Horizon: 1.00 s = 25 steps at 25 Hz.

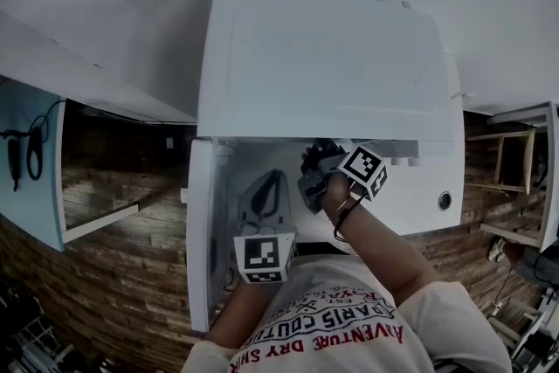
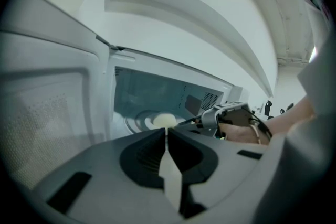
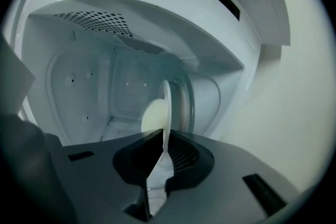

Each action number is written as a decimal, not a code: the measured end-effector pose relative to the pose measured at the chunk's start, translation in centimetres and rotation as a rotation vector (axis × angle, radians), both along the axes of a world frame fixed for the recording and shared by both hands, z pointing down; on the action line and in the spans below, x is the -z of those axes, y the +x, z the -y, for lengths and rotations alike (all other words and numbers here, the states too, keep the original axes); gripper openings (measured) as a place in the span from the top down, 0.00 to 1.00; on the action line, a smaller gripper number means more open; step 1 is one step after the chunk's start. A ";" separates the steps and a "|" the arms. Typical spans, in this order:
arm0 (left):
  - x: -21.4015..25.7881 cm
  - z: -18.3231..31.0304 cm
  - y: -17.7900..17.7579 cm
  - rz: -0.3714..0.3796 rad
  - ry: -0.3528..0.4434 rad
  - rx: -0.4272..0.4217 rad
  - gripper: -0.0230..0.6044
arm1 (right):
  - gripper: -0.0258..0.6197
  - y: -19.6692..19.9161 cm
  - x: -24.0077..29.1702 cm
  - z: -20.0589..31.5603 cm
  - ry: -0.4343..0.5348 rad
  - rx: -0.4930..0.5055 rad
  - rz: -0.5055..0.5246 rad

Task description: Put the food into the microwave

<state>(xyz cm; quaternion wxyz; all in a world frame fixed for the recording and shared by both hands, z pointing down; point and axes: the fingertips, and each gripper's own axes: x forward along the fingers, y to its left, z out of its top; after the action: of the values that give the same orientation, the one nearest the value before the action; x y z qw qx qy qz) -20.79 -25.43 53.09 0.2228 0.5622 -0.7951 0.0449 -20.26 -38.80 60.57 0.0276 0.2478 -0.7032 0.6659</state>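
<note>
The white microwave [image 1: 323, 57] stands with its door [image 1: 201, 240] swung open to the left. My right gripper [image 1: 313, 166] reaches into the cavity, shut on the rim of a white plate [image 3: 167, 107] that carries a pale yellow round piece of food [image 3: 154, 115]. This view is rolled, so the plate shows edge-on, just over the glass turntable [image 3: 187, 105]. In the left gripper view the food [image 2: 164, 120] lies on the plate inside, with the right gripper [image 2: 210, 120] beside it. My left gripper [image 2: 167, 132] hangs shut and empty in front of the opening, near the door [image 2: 47, 113].
The cavity walls [image 3: 79, 86] and perforated ceiling [image 3: 94, 21] close round the plate. A wooden plank wall [image 1: 122, 266] lies behind, a white shelf [image 1: 96, 223] to the left and a wooden rack [image 1: 511, 162] to the right.
</note>
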 end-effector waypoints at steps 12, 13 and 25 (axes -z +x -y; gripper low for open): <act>0.7 -0.5 1.0 -0.006 0.016 -0.012 0.93 | 0.58 -0.8 1.8 -1.1 0.384 0.307 -0.208; 0.6 -0.6 1.2 -0.006 0.015 -0.014 0.93 | 0.58 -0.7 1.7 -1.3 0.431 0.349 -0.247; 1.1 -1.5 1.3 0.008 0.025 0.002 0.93 | 0.58 -0.1 -0.1 -3.2 0.853 0.939 -0.658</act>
<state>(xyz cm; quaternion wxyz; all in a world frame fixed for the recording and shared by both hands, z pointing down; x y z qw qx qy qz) -19.47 -23.96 52.03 0.2123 0.5641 -0.7971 0.0370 -20.37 -35.59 60.68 0.4228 0.0960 -0.8900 0.1415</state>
